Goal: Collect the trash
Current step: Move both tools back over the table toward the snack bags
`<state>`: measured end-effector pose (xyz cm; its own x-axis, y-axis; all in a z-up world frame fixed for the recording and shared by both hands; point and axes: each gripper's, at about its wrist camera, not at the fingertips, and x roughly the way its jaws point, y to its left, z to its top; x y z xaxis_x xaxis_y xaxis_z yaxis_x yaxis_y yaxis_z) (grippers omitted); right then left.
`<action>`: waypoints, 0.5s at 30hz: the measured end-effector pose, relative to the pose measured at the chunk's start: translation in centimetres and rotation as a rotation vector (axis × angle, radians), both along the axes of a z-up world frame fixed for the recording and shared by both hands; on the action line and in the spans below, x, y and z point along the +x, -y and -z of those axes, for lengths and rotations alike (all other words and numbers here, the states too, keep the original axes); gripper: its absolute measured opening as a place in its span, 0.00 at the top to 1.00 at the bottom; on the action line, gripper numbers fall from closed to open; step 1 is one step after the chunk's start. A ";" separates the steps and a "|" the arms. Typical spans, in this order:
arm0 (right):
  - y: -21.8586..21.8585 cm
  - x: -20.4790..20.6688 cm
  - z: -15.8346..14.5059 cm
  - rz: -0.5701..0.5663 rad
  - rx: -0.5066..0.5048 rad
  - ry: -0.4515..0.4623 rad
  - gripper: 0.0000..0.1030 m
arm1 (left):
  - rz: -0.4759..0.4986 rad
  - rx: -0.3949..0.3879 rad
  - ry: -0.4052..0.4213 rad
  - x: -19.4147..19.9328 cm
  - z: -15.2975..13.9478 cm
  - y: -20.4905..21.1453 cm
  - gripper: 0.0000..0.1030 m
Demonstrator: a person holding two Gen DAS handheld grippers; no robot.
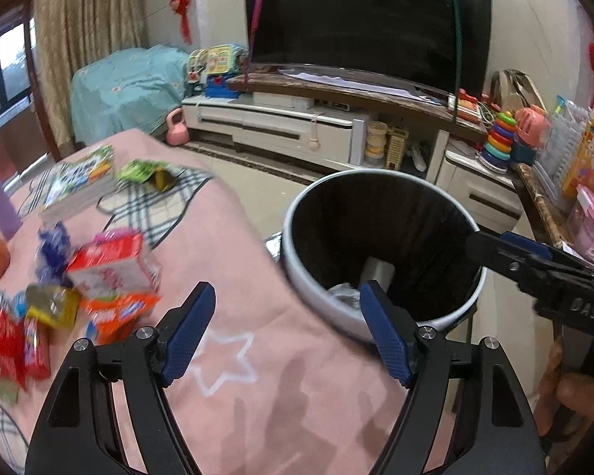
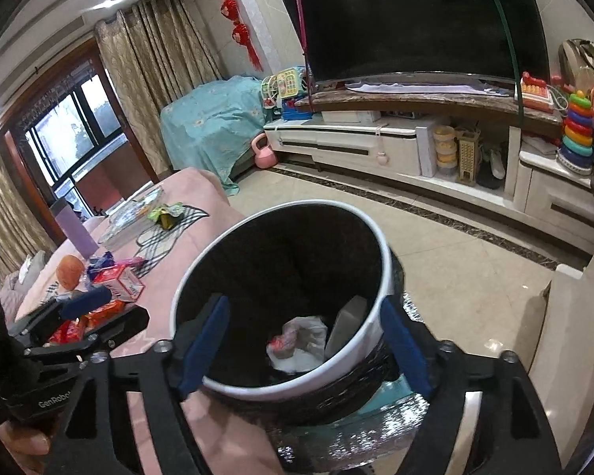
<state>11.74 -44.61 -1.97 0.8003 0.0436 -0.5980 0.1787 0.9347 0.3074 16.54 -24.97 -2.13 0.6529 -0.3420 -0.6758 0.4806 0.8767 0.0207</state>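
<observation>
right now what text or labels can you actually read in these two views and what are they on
"DAS" on the black body of the right gripper, seen from the left wrist view.
"GenRobot", last letters cut off, on the black body of the left gripper, seen from the right wrist view.
Print on the red and white box, the snack wrappers and the stack of books: too blurred to read.

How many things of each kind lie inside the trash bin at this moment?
Crumpled white plastic bag: 1
Flat grey piece, leaning on the bin wall: 1
Total: 2
</observation>
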 end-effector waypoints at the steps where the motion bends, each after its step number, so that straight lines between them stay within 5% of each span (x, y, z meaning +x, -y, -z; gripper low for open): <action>1: -0.3 -0.2 0.0 -0.005 0.004 0.005 0.11 | -0.011 -0.003 -0.003 -0.2 0.1 -0.6 0.24; 15: -8.3 -1.0 0.4 -0.149 0.067 0.019 0.06 | -0.187 -0.056 -0.048 -2.9 2.0 -10.8 0.22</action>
